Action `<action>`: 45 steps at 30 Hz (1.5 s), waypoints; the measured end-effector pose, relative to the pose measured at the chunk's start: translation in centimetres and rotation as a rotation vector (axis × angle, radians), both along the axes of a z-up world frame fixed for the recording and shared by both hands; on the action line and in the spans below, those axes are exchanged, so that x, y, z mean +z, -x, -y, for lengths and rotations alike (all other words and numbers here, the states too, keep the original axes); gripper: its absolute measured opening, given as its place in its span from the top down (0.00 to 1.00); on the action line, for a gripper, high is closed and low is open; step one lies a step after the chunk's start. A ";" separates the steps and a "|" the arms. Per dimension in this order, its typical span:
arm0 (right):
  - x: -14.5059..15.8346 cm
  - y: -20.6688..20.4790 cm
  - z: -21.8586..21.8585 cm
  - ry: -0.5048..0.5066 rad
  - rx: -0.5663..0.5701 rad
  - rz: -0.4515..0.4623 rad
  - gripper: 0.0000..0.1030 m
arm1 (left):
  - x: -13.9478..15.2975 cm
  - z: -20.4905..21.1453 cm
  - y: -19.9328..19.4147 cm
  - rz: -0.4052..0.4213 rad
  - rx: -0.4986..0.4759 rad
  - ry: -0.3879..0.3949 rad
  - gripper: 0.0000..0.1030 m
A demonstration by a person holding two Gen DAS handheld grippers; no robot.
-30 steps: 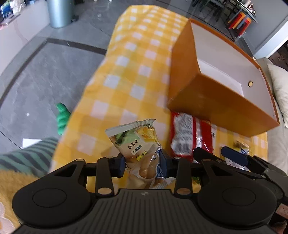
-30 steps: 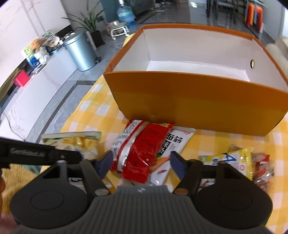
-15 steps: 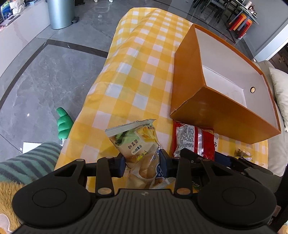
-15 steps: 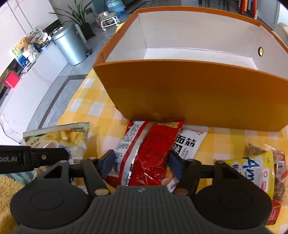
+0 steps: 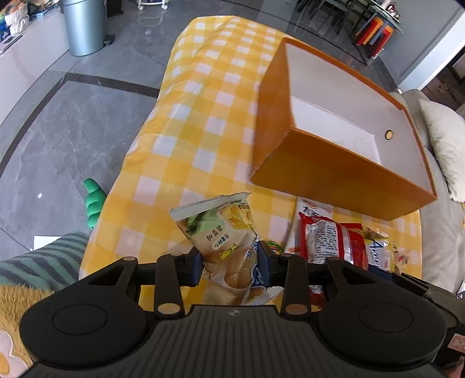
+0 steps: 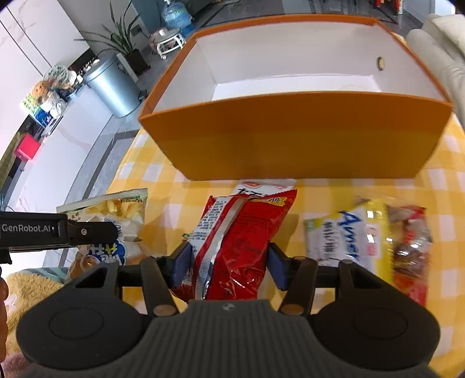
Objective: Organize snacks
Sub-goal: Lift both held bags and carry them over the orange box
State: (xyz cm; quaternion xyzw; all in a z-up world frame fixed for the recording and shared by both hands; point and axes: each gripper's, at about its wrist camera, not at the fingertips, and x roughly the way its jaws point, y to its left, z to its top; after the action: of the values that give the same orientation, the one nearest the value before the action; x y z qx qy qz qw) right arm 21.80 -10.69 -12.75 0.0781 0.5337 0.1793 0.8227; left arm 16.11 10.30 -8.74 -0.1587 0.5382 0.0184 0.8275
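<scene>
My left gripper (image 5: 229,266) is shut on a pale chips bag (image 5: 221,229) printed with yellow fries and holds it above the yellow checked tablecloth (image 5: 186,136). My right gripper (image 6: 228,266) is shut on a red snack bag (image 6: 241,232) and holds it lifted just before the orange box (image 6: 293,136). The box is open, white inside and empty; it also shows in the left wrist view (image 5: 334,171). The red bag (image 5: 331,241) shows to the right in the left wrist view, and the chips bag (image 6: 116,215) to the left in the right wrist view.
A white snack packet (image 6: 261,186) lies under the red bag against the box. A yellow and white packet (image 6: 348,235) and a dark red packet (image 6: 409,241) lie at the right. A grey bin (image 5: 82,26) stands on the floor; a beige sofa (image 5: 444,162) at right.
My right gripper closed on the red bag and lifted it toward the box. My left gripper rose and drew back a little with the chips bag still held.
</scene>
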 end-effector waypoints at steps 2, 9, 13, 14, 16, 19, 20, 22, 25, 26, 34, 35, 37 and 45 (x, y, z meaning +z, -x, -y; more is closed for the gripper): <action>0.6 0.5 0.9 -0.006 -0.010 0.010 0.47 | 0.4 0.5 0.3 0.009 -0.010 -0.004 0.59; 2.9 2.4 3.7 -0.030 -0.046 0.080 0.47 | 1.9 2.3 1.0 0.040 -0.046 -0.010 0.59; 4.0 3.4 5.2 -0.034 -0.062 0.116 0.47 | 2.8 3.4 1.3 0.064 -0.075 -0.010 0.59; 4.3 3.7 5.5 -0.034 -0.068 0.127 0.47 | 3.1 3.7 1.3 0.070 -0.083 -0.011 0.59; 4.8 4.2 6.3 -0.033 -0.084 0.149 0.47 | 3.5 4.3 1.3 0.080 -0.098 -0.014 0.59; 5.9 4.7 7.5 -0.034 -0.112 0.189 0.47 | 4.2 5.2 1.2 0.097 -0.123 -0.021 0.59; 6.3 4.8 8.0 -0.034 -0.122 0.202 0.47 | 4.6 5.6 1.0 0.105 -0.136 -0.026 0.59; 7.1 5.1 9.0 -0.036 -0.144 0.228 0.47 | 5.3 6.3 0.8 0.122 -0.156 -0.034 0.59; 8.2 5.4 10.3 -0.033 -0.172 0.265 0.47 | 6.5 7.3 0.3 0.155 -0.189 -0.046 0.59; 8.6 5.5 10.7 -0.030 -0.180 0.280 0.47 | 6.9 7.7 0.1 0.165 -0.200 -0.049 0.59; 11.2 5.1 13.6 -0.012 -0.214 0.372 0.47 | 9.8 10.8 -2.8 0.235 -0.293 -0.067 0.59; 11.5 4.9 13.8 -0.012 -0.213 0.381 0.47 | 10.2 11.2 -3.2 0.245 -0.305 -0.073 0.59; 12.1 4.1 14.0 -0.005 -0.202 0.399 0.47 | 10.8 11.8 -4.1 0.261 -0.324 -0.081 0.59; 14.3 -0.7 13.3 0.036 -0.122 0.464 0.47 | 13.0 13.2 -7.9 0.307 -0.370 -0.111 0.59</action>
State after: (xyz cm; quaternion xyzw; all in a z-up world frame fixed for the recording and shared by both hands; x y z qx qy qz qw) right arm 22.47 -23.94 1.55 0.0519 0.3276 0.1328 0.9340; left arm 24.02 -2.87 4.22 -0.0130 0.4241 -0.1281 0.8964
